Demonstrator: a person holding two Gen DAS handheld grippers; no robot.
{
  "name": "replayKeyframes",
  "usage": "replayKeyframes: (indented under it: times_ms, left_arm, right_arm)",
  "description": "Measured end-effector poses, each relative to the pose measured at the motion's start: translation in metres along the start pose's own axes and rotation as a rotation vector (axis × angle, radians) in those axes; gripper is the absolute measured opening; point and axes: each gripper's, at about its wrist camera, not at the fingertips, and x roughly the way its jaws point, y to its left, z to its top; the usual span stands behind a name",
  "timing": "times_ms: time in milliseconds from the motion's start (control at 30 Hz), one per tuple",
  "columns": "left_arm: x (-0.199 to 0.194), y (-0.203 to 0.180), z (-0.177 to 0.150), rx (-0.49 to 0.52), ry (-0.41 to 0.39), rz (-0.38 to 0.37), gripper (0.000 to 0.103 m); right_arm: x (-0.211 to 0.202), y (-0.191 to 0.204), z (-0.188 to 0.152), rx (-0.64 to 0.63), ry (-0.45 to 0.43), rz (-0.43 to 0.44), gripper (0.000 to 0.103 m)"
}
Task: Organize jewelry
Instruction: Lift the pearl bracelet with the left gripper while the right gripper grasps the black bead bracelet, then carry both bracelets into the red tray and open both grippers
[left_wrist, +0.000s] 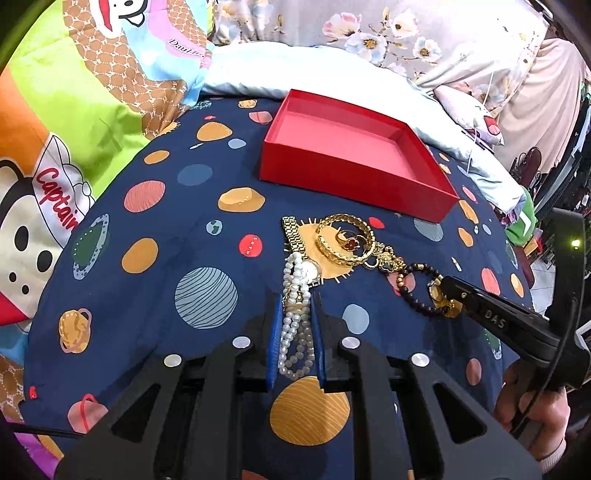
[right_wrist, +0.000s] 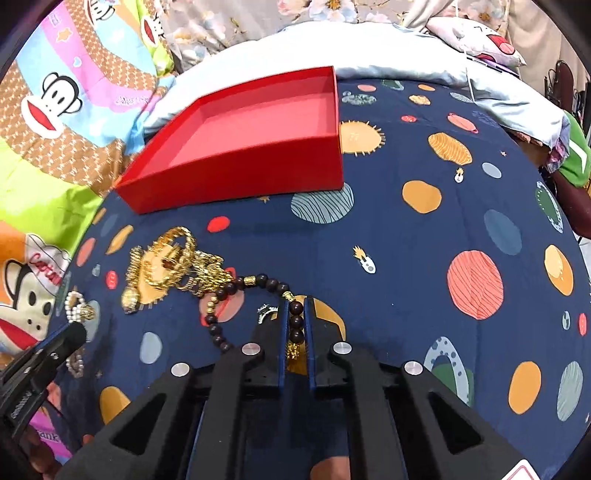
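An empty red box (left_wrist: 351, 147) lies on the navy planet-print cloth, also in the right wrist view (right_wrist: 258, 122). Before it is a pile: gold bangles (left_wrist: 345, 238) around a red-stone ring, a gold watch (left_wrist: 295, 236), a pearl bracelet (left_wrist: 295, 321) and a dark bead bracelet (left_wrist: 417, 288). My left gripper (left_wrist: 296, 299) is closed around the pearl bracelet, which lies on the cloth. My right gripper (right_wrist: 296, 304) is shut on the dark bead bracelet (right_wrist: 295, 321); it also shows at the right of the left wrist view (left_wrist: 448, 286).
Cartoon monkey bedding (left_wrist: 55, 147) bunches on the left. A pale blue quilt (left_wrist: 332, 74) and floral fabric lie behind the box. A small silver piece (right_wrist: 267, 312) lies by my right fingers. Navy cloth (right_wrist: 443, 258) spreads to the right.
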Motion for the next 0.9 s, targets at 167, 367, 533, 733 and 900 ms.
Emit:
replayKeyframes:
  times_ms: [167, 367, 533, 733, 900]
  left_arm:
    - [-0.007, -0.002, 0.001, 0.002, -0.012, -0.003, 0.014]
    - [-0.021, -0.006, 0.003, 0.008, -0.036, -0.021, 0.014]
    - [-0.032, -0.011, 0.012, 0.013, -0.062, -0.04, 0.014]
    - [-0.04, -0.017, 0.041, 0.039, -0.106, -0.051, 0.014]
    - [-0.039, -0.022, 0.081, 0.06, -0.15, -0.079, 0.014]
  right_arm:
    - [-0.033, 0.004, 0.002, -0.009, -0.074, 0.021, 0.007]
    - [-0.078, 0.012, 0.008, -0.038, -0.158, 0.043, 0.007]
    - [-0.103, 0.018, 0.018, -0.06, -0.204, 0.06, 0.007]
    - [-0.116, 0.029, 0.046, -0.1, -0.26, 0.086, 0.007]
    - [-0.114, 0.036, 0.087, -0.123, -0.317, 0.088, 0.007]
